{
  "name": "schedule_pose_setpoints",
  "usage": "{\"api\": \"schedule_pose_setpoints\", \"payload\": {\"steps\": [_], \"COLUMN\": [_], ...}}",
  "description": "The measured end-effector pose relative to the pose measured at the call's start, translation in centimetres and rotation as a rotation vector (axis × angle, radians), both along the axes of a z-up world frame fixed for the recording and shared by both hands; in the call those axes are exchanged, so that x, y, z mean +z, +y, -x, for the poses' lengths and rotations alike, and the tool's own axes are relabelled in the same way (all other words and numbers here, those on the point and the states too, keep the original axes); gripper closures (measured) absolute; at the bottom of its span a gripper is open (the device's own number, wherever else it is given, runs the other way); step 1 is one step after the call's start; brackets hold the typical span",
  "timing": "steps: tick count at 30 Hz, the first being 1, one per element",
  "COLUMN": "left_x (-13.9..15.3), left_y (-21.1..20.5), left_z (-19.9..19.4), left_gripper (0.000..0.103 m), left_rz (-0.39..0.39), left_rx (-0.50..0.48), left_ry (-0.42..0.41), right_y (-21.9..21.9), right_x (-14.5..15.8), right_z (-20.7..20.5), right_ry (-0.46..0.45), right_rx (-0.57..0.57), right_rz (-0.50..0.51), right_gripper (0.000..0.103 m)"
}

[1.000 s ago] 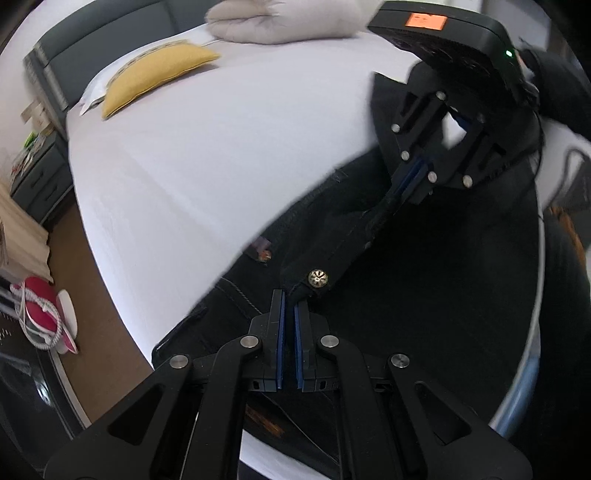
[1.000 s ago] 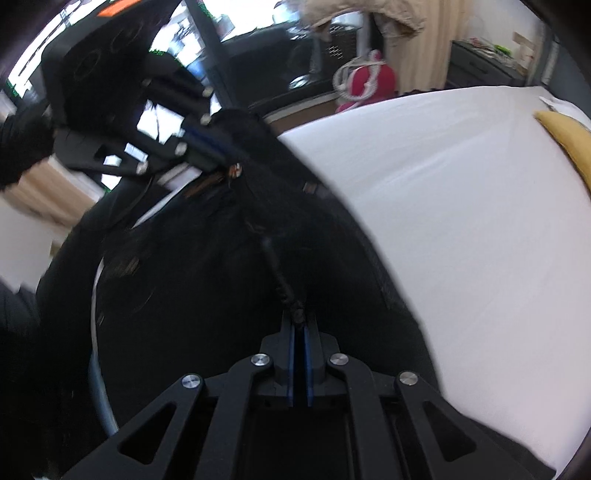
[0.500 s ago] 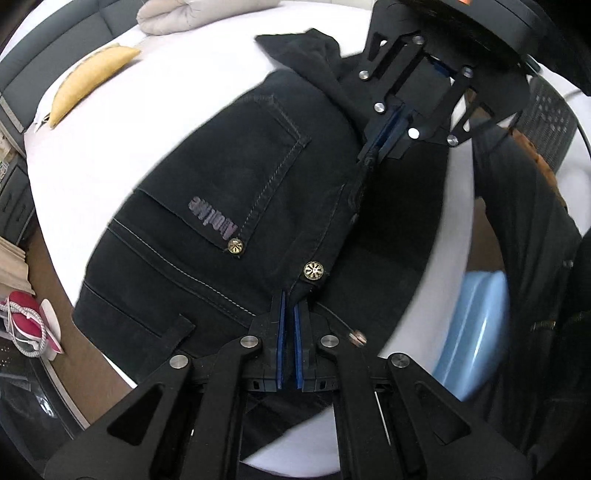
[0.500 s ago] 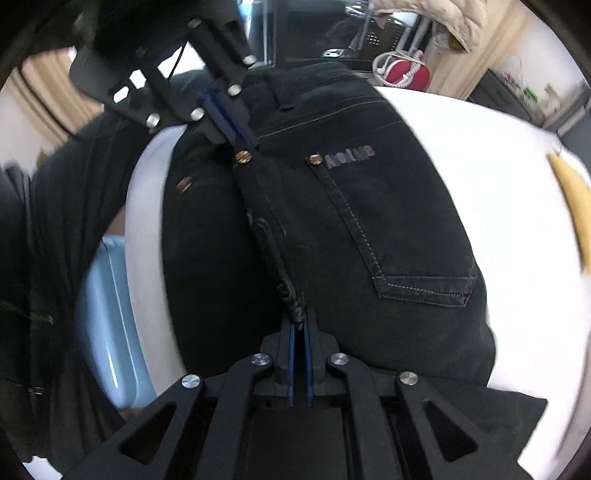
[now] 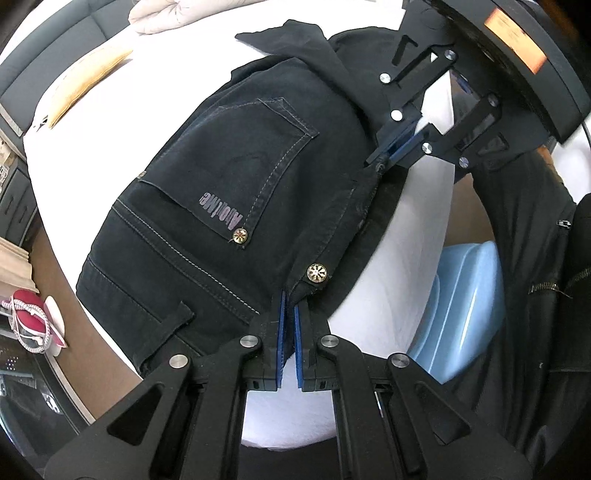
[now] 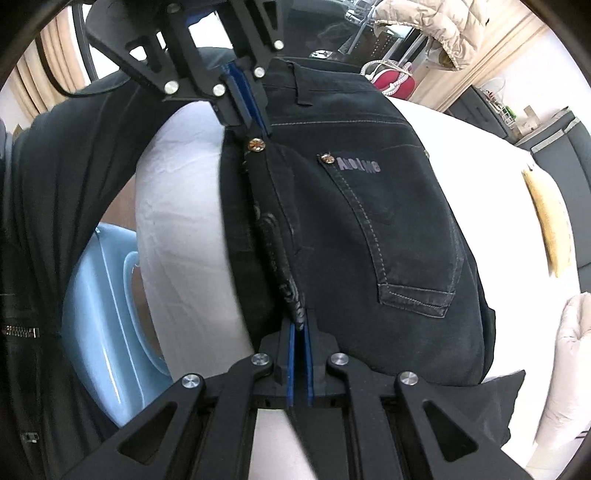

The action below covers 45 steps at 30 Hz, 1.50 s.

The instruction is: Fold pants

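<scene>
Black jeans (image 5: pixel 236 184) lie on the white bed (image 5: pixel 122 122), back pocket with a grey logo facing up. They also show in the right wrist view (image 6: pixel 388 229). My left gripper (image 5: pixel 290 299) is shut on the waistband edge next to a metal button (image 5: pixel 317 273). My right gripper (image 6: pixel 299 325) is shut on the same folded edge further along. Each gripper shows in the other's view: the right one (image 5: pixel 391 155), the left one (image 6: pixel 251 118). The stretch of edge between them hangs taut near the bed's side.
A yellow pillow (image 5: pixel 85 81) and a beige quilt (image 5: pixel 184 14) lie at the far end of the bed. A light blue tub (image 5: pixel 465 302) stands on the floor beside the bed, also in the right wrist view (image 6: pixel 107 314). The person's dark jacket (image 5: pixel 535 258) is close.
The jeans have been drawn over and laid on the bed, so the back pocket now faces up. Both grippers keep their hold and have moved toward the bed's edge.
</scene>
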<state>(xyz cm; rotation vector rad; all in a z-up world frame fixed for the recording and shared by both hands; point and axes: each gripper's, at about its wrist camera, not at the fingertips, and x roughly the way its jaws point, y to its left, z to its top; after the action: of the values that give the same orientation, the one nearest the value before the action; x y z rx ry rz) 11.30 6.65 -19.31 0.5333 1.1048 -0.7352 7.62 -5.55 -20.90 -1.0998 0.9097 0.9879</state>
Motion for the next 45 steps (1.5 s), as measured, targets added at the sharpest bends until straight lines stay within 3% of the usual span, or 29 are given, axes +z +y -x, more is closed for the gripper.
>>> {"api": "schedule_pose_setpoints", "payload": {"steps": [11,15,19,23,25,29,31,34,38,41,45], "left_x": [-0.6,-1.7,-0.4,1.5,2.7,4.4,4.0,1.3,-2.6,-3.2,-3.2], "left_y": [1.4,1.4,2.3,4.1,4.5,3.4,2.0,-0.8,-2.1,-1.0,-1.0], "left_z": [1.7,1.6,2.3,2.3,2.2,0.7,-0.3,-1.9,-2.9,-4.0,-4.5], "left_gripper": [0.100,0.096,0.093,0.091,0.091,0.091,0.091,0.091,0.091,0.091,0.091], "left_rz": [0.020,0.028,0.075,0.095,0.111,0.232,0.284,0.290,0.247,0.332,0.345], "left_rx": [0.027,0.055,0.069,0.111,0.137,0.212,0.246,0.300,0.377,0.443,0.447], "left_ry": [0.003,0.023,0.034,0.069,0.047,0.031,0.047,0.069,0.094,0.157,0.175], "right_y": [1.0,1.0,0.6,0.7,1.0,1.4,1.4,1.4,1.5,1.3,0.4], "right_x": [-0.4,-1.6,-2.0,-1.9,-2.2,-2.5,-2.6,-2.6,-2.7,-2.9,-2.6], "right_z": [1.0,0.4,-0.3,0.1,0.6,0.9,1.3,1.3,1.2,1.2,1.0], "right_ry": [-0.027,0.003,0.036,0.010,-0.017,-0.041,-0.037,-0.034,-0.039,-0.037,-0.019], "right_rx": [-0.026,-0.056,-0.099,-0.104,-0.100,-0.123,-0.148,-0.190,-0.250,-0.300,-0.376], "right_rz": [0.000,-0.011,-0.050,-0.047,-0.030,-0.025,-0.041,-0.062,-0.082,-0.108,-0.176], "right_gripper": [0.097,0.096,0.095,0.094,0.094,0.093,0.093,0.093,0.092,0.092,0.087]}}
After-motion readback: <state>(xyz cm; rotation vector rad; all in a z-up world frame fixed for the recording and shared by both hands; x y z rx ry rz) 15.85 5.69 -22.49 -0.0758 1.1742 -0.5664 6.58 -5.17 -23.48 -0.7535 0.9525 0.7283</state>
